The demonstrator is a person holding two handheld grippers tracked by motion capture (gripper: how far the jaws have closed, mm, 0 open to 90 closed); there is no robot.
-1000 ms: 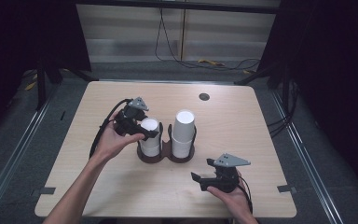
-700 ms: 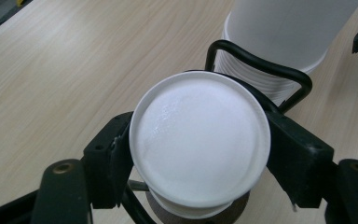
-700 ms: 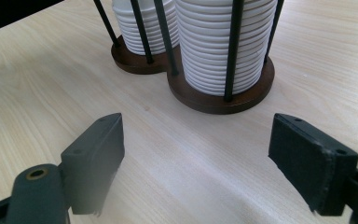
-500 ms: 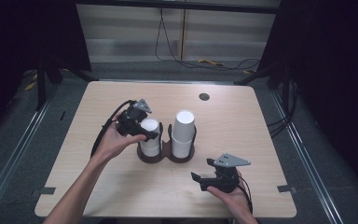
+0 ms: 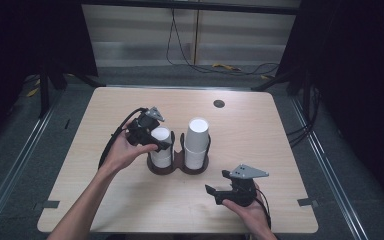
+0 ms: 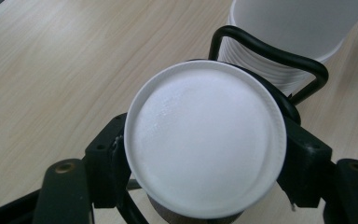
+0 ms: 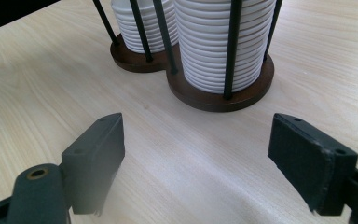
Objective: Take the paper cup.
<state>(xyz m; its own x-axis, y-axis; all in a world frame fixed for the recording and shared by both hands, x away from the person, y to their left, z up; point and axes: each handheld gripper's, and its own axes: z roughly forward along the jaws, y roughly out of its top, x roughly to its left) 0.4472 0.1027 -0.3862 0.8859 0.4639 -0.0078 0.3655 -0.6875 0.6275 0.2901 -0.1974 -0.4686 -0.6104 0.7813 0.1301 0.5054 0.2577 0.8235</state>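
A dark wooden holder with black wire posts stands mid-table and carries two stacks of upturned white cups. My left gripper is at the top of the left stack, its jaws closed on either side of the uppermost cup, whose flat base faces the camera. The taller right stack stands untouched beside it. Near the front edge my right gripper is open and empty, resting low and facing the holder's base and the ribbed cup stack.
A small dark round disc sits in the tabletop at the back right. The left gripper's cable loops along the person's left forearm. Bare wood surrounds the holder on all sides.
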